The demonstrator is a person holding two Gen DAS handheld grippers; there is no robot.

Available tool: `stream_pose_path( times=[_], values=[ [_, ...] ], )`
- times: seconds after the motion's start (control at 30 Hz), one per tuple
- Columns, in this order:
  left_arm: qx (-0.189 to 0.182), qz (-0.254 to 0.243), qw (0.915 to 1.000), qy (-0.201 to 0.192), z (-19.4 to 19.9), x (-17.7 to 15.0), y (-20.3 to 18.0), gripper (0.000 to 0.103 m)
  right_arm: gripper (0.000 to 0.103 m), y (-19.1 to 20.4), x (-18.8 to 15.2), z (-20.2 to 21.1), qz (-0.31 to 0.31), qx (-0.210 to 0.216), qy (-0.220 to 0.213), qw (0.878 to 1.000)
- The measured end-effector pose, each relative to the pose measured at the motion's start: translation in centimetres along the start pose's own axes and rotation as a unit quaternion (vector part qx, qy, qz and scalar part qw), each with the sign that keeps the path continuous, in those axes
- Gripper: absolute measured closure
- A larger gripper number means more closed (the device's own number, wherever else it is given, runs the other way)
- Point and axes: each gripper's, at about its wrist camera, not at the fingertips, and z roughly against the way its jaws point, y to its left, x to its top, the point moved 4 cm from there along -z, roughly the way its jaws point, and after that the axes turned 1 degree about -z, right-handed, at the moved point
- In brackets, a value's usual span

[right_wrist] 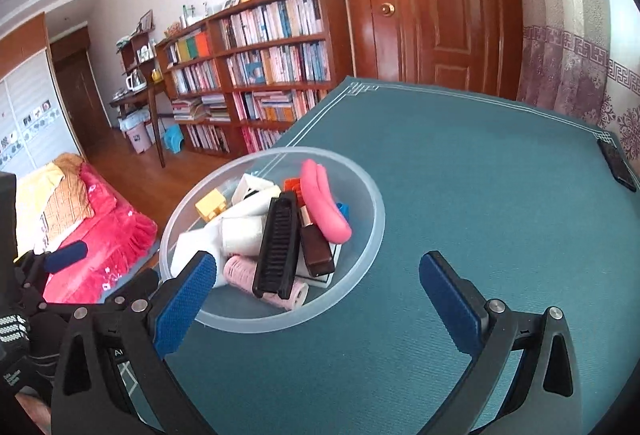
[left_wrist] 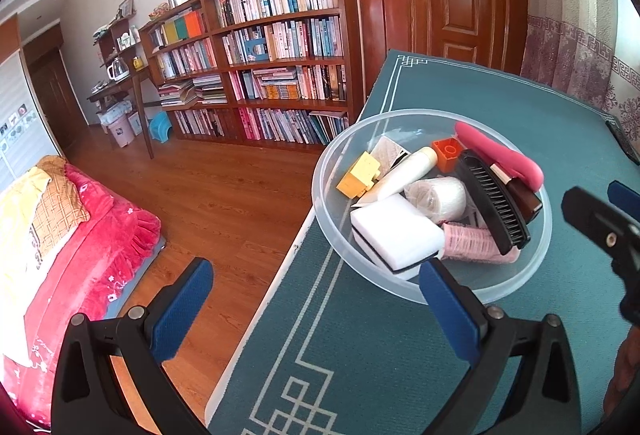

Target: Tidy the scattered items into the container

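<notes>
both tongs stand wide and hold nothing. left tongs (left_wrist: 316,299) hang over the desk (left_wrist: 360,363) edge, right finger just before the bowl (left_wrist: 532,255) rim. right tongs (right_wrist: 318,295) hang over the desk, left finger before the bowl's near rim. bowl sits on the teal cloth near the desk's left edge and holds a comb (right_wrist: 278,247), sponge (left_wrist: 394,231), pink clip (right_wrist: 322,205), yellow block (left_wrist: 360,175), orange block (left_wrist: 448,152), tube (left_wrist: 404,171). a phone (right_wrist: 618,165) lies at the far right corner.
</notes>
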Motion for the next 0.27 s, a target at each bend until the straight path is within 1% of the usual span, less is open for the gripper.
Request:
stream_pose_path(
  times=[0.1,0.2,0.27],
  values=[
    [0.003,0.003,1.0000,0.004,-0.2,-0.2,0.3,0.000,0.000,0.8,-1.0,-0.2,0.014,0.006,-0.001,1.000],
    [0.004,0.007,0.9999,0.007,-0.5,-0.2,0.5,0.000,0.000,1.5,-1.5,-0.4,0.037,-0.004,0.000,0.999],
    [0.003,0.008,0.9999,0.007,-0.5,-0.2,0.5,0.000,0.000,1.6,-1.5,-0.5,0.041,-0.003,0.002,0.999]
  ],
)
